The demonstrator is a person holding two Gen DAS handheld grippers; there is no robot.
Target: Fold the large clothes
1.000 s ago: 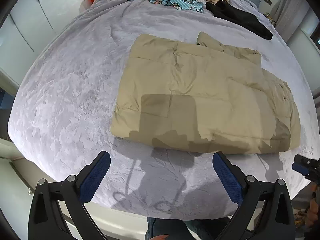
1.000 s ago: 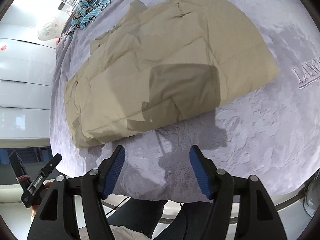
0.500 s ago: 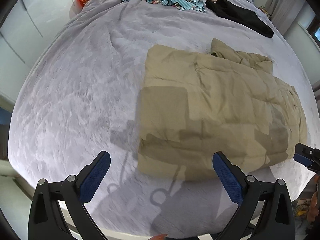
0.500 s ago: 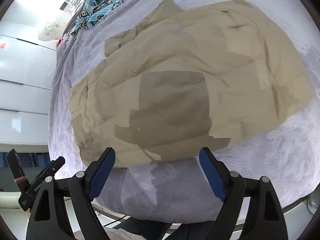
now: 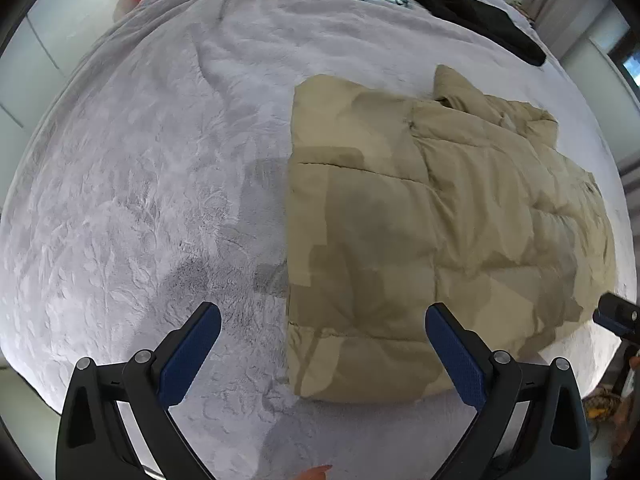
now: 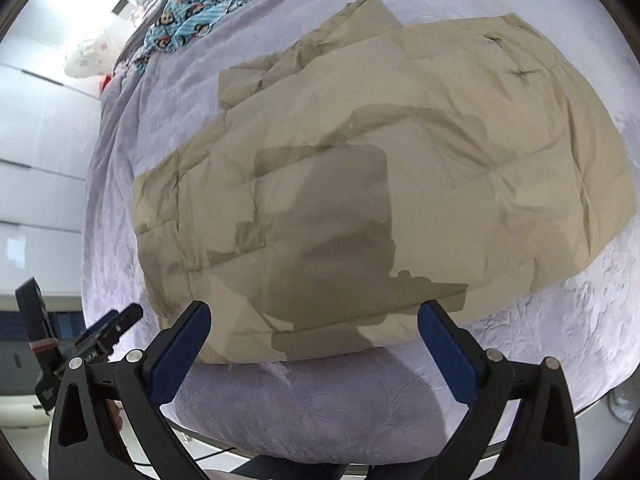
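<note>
Lying folded on the lavender plush bedspread (image 5: 160, 140), the beige quilted puffer coat (image 5: 420, 220) sat toward three o'clock; left gripper (image 5: 322, 344) gaped wide and empty, right gripper (image 6: 314, 340) was opening, nothing between its pads

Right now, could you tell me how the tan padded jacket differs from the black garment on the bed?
The tan padded jacket is puffy, quilted and spread in a broad folded slab near the bed's front edge; the black garment is thin, narrow and stretched out at the far side. The jacket lies just ahead of both grippers; the black garment lies well beyond them. Both rest on the lilac bedspread, touched by neither gripper.
</note>
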